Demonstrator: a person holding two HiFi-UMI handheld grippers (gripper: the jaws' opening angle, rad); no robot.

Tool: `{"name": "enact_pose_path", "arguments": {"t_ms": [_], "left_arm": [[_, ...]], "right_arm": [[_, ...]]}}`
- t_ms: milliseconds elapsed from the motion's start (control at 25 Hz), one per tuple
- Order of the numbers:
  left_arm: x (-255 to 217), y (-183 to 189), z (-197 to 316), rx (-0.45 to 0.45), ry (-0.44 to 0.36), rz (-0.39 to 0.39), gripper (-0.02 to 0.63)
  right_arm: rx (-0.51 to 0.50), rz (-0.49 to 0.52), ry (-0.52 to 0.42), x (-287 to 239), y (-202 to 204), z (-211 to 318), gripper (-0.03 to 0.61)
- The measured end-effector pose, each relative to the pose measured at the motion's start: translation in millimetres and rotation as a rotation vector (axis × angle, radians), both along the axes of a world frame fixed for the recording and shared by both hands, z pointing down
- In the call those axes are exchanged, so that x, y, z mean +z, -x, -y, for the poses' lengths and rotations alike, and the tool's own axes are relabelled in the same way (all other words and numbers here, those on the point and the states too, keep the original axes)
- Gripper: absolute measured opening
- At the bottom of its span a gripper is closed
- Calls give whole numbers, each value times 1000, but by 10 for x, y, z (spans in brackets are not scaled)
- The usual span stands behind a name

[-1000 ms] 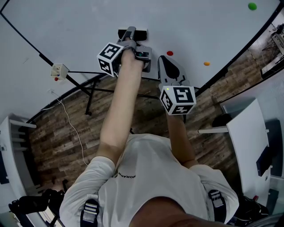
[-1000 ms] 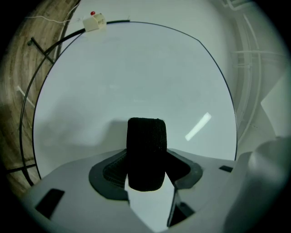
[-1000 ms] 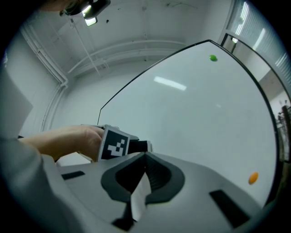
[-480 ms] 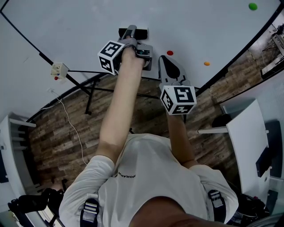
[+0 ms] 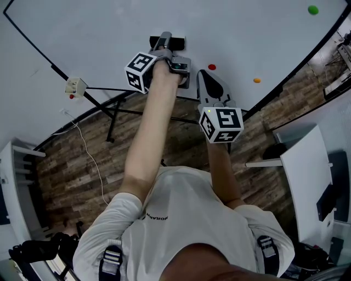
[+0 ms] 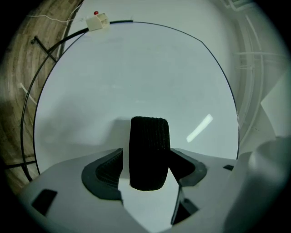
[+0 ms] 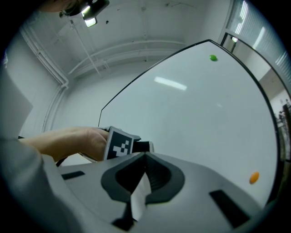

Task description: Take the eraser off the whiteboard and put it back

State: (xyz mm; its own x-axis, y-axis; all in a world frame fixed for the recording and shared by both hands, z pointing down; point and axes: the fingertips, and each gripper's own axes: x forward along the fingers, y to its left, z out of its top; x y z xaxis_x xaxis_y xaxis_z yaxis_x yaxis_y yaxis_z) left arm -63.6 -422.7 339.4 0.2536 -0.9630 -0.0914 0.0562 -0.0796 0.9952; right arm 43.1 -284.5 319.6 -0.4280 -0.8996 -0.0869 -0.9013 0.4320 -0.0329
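eraser [image 6: 148, 152] is a black block sitting on the whiteboard [image 5: 98, 33], and it looks stuck flat to the surface. in the left gripper view it stands on end right between the two dark ribbed pads. the left gripper [image 5: 168, 45] has its jaws spread wide and they've just been opening. a thin strip of white board shows between the eraser and the pad on the view's left. the other pad is right up beside it, and it's hard to tell if that one touches. either way nothing is pinching the eraser.

in the head view the person's left arm [image 5: 148, 137] reaches straight out to the board. that gripper's marker cube [image 5: 140, 71] sits just short of the eraser.

the right gripper [image 7: 144, 157] has its jaws closed tip to tip with nothing in them. it's pointed at bare board to the right of the left one, near it but not touching. its own view catches the person's left hand [image 7: 75, 142] off to the side.

other stuff on the board:
- a red magnet [image 5: 211, 67] just right of the left gripper
- an orange magnet [image 5: 256, 80] further right
- a green magnet [image 5: 312, 9] well away, up near the far corner
- a little white box with a red dot [image 5: 75, 86] on the board's black edge at the left

below the board there are black stand legs [image 5: 112, 112] over a wooden plank floor [image 5: 71, 164].
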Motion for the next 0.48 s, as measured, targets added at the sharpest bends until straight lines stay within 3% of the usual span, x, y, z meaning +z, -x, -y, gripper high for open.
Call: {"name": "enact_pose_path", "arguments": {"t_ms": [480], "left_arm": [[-40, 20, -119, 24, -26, 2, 302]], "right_arm": [[6, -3, -7, -51, 13, -55, 12]]}}
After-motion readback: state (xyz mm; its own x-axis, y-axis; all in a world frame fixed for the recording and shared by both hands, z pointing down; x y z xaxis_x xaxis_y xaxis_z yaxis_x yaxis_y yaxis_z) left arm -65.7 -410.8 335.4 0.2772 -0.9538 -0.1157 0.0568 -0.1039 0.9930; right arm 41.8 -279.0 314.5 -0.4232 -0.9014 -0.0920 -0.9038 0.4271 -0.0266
